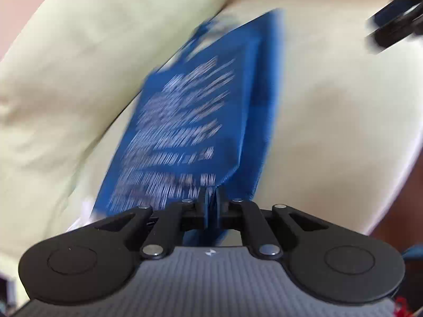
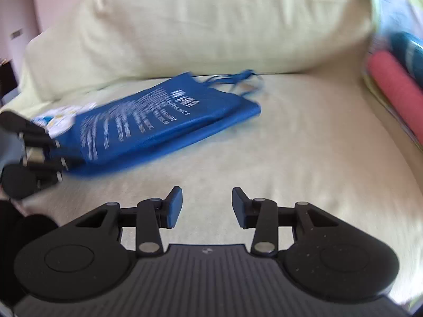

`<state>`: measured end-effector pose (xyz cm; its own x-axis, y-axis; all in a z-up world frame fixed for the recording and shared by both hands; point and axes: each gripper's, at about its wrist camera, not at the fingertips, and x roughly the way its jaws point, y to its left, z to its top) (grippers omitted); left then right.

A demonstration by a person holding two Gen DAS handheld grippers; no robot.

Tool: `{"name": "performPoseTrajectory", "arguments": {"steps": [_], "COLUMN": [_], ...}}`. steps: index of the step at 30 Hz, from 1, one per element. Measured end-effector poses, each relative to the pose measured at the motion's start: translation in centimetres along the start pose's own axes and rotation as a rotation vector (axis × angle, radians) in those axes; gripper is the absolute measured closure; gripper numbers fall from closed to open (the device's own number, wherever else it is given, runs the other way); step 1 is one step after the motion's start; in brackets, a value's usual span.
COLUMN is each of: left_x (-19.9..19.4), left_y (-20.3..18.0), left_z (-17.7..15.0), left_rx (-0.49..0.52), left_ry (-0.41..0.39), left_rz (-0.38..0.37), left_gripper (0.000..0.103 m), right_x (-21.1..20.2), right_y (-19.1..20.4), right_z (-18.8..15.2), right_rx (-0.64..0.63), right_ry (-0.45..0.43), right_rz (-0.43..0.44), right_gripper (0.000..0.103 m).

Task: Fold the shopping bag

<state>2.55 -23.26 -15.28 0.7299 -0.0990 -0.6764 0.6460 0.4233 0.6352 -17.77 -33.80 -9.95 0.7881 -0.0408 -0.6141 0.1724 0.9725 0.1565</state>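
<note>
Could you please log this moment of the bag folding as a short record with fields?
surface: pale cushioned seat with a back cushion
bag: blue shopping bag, white print up, lying flat, handles toward the back cushion
left gripper: shut on the bag's near edge
right gripper: open, holding nothing, apart from the bag
beside seat: red roll at right
</note>
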Motion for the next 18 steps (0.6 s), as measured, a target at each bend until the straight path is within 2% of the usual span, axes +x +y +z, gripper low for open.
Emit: {"name": "performPoseTrajectory", "arguments": {"steps": [2,4,6,7,8,10,12,15,18], "left_x": [1.4,1.2,-0.7,-1.5,-2.0,-2.3,-2.1,-1.9,-2.6], "left_y": [2.7,3.9,5.1,5.3,5.5,6.0,6.3,6.2,5.9], "left_z": [-2.4,-3.0,-2.3,-1.6,-1.0,0.1,0.5,1.4,1.4], "left_rx": [-0.025,-0.050,-0.120,-0.146,-0.180,-0.266,-0.317,-0.388,-0.401], "left_ry": [0.075,0.081,0.013,-0.019,-0.038,-0.039,-0.028,0.017,0.011], "left_rz": [0.068,0.056,-0.040,-0.082,-0.134,-0.208,-0.231,-0.222,-0.234], "left_gripper": [0.090,0.087,0.083,0.068,0.065,0.065,0.065,0.066,0.066], "right_x": [0.5,1.2,1.9,2.4,2.9,3.7,4.1,4.2,4.3], "right_y": [0.4,0.1,-0.7,-1.1,-1.3,-1.3,-1.1,-0.9,-0.8], "right_z": [0.8,2.2,3.4,4.3,5.1,6.4,6.9,7.1,7.2], "right_rx": [-0.044,-0.090,-0.098,-0.095,-0.096,-0.102,-0.097,-0.077,-0.080], "right_ry": [0.004,0.005,0.004,0.004,0.000,-0.010,-0.016,-0.019,-0.012], "right_rz": [0.028,0.076,0.118,0.146,0.159,0.163,0.154,0.158,0.147], "right_gripper": [0.064,0.063,0.060,0.059,0.058,0.058,0.058,0.057,0.057]}}
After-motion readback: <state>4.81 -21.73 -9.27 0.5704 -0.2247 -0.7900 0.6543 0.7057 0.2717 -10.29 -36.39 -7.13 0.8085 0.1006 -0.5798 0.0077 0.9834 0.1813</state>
